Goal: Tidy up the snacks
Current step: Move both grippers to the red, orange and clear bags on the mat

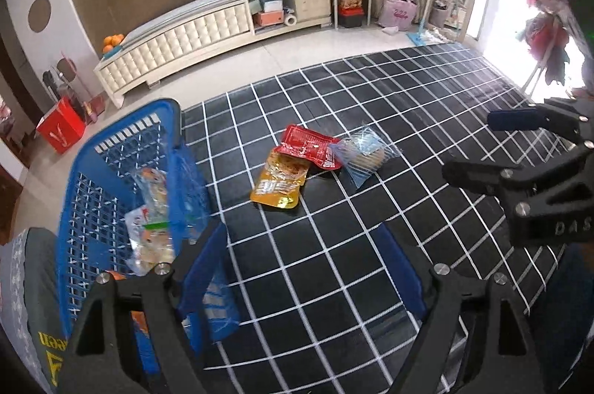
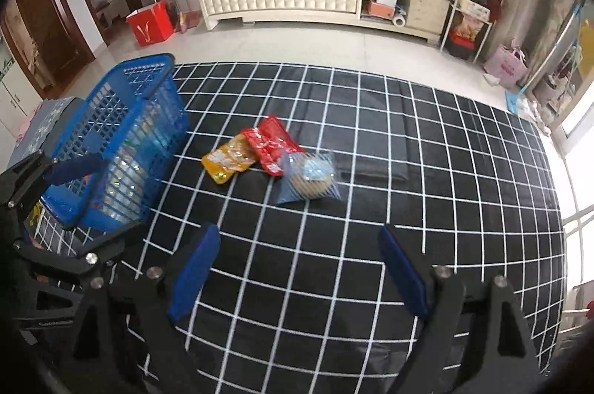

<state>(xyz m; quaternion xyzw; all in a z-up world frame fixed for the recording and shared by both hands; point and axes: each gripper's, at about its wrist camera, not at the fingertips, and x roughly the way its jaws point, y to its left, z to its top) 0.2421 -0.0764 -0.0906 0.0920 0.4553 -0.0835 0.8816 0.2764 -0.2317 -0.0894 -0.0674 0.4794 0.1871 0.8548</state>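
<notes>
Both tongs, left [image 1: 312,253] and right [image 2: 297,267], spread, empty. Three snack packets [image 2: 271,156] overlap mid-surface beside blue basket [image 2: 122,119]. I judge them light, crinkly, slippery (pinch a sealed edge).

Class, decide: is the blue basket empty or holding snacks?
Holding snacks: clear wrapped packets show inside the blue basket.

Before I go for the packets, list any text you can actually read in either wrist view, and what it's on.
"DAS": on the right gripper body, cut off by the picture edge.
Orange packet: large white characters, too blurred to read.
Red packet: white print, unreadable.
Clear cookie packet: no legible text.
Grey cloth beside the blue basket: yellow lettering, mirrored, unreadable.
</notes>
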